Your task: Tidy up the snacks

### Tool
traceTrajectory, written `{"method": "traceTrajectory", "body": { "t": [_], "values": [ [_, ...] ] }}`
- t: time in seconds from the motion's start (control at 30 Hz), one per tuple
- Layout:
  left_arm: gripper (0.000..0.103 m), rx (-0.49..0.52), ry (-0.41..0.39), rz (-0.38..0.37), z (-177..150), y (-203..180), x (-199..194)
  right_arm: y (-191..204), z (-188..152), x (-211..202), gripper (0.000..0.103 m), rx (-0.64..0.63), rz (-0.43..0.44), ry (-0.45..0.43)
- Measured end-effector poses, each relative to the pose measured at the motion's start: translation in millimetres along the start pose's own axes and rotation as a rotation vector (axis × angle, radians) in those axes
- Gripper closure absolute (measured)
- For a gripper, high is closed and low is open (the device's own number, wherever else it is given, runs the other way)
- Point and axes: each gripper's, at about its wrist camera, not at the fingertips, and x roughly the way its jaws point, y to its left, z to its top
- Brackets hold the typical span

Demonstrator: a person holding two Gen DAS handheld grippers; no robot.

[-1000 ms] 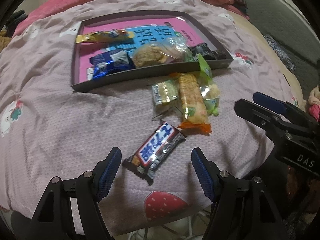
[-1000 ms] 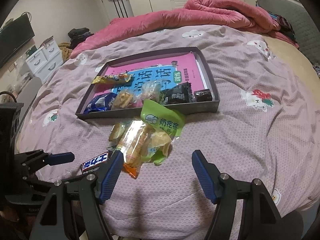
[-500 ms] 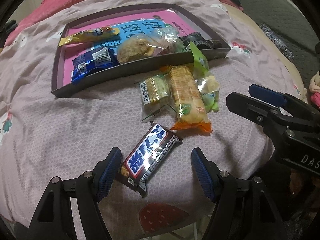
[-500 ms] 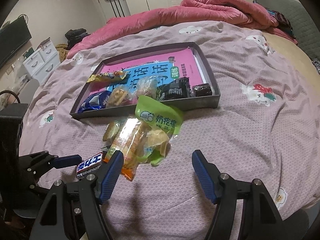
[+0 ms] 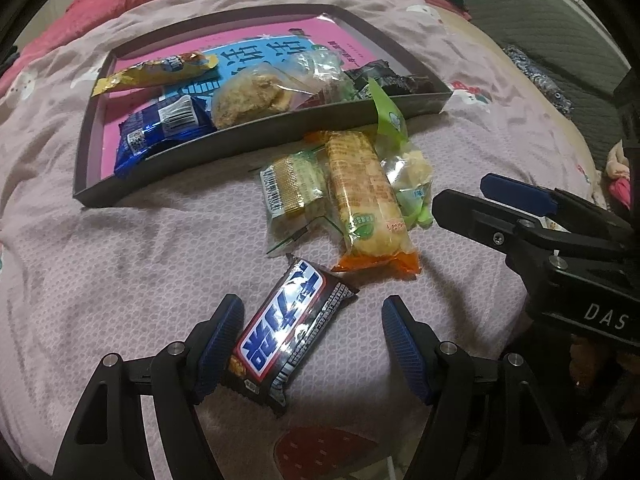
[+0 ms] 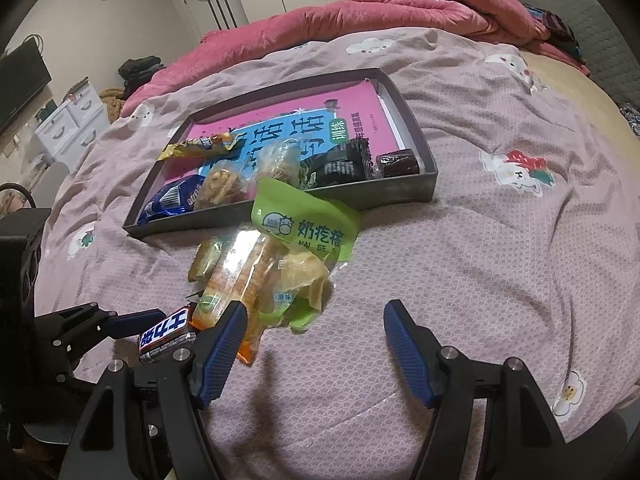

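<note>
A dark chocolate bar [image 5: 288, 328] with a blue and white label lies on the pink bedspread between the fingers of my left gripper [image 5: 309, 316]. The gripper is open: its left pad is close against the wrapper and its right pad stands well clear. Just beyond lie a small cracker packet [image 5: 290, 188], a long orange-ended cracker pack [image 5: 366, 196] and a green bag [image 6: 306, 232]. My right gripper [image 6: 315, 316] hangs open over bare bedspread, its left finger beside that pile. The dark tray [image 5: 260, 140] behind holds a yellow bar [image 5: 156, 74], a blue packet [image 5: 160, 126] and other snacks.
A pink and blue book lines the tray [image 6: 424, 184]. A rolled red quilt [image 6: 420, 8] lies along the far side of the bed. White drawers [image 6: 72, 120] and a dark screen [image 6: 20, 84] stand at the left. The bed edge runs just below both grippers.
My left gripper has come down and forward, so the chocolate bar now lies between its fingers instead of ahead of them. The right gripper has hardly moved.
</note>
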Motion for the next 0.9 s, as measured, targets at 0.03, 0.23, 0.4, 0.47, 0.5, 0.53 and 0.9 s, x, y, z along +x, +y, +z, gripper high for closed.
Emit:
{"method": "traceTrajectory", "body": {
  "t": [0.03,0.23,0.4,0.47,0.5,0.53,0.9],
  "values": [
    [0.029,-0.001,0.000,-0.004,0.2,0.2,0.4,0.0,0.2,0.5,0.033,0.000,-0.002,-0.001],
    [0.029,0.009,-0.009,-0.027,1.4,-1.7,3.3,0.0,1.0,3.8,0.033,0.003,-0.009,0.000],
    [0.029,0.011,-0.015,-0.041,1.7,-1.8,4.6,0.2,0.9,4.9,0.033,0.006,-0.014,0.002],
    [0.029,0.012,-0.019,-0.047,2.1,-1.1,5.1,-0.5,2.3,7.1,0.033,0.008,-0.015,0.005],
    [0.029,0.012,-0.018,-0.048,1.6,-0.7,5.2,-0.4,2.8,8.0,0.033,0.011,-0.014,0.005],
    [0.029,0.013,-0.020,-0.050,1.3,-0.4,5.5,-0.6,3.8,9.5,0.033,0.012,-0.010,0.006],
    [0.029,-0.023,-0.032,-0.093,-1.9,11.2,0.6,3.9,10.0,26.3,0.033,0.009,-0.004,0.014]
  ]
}}
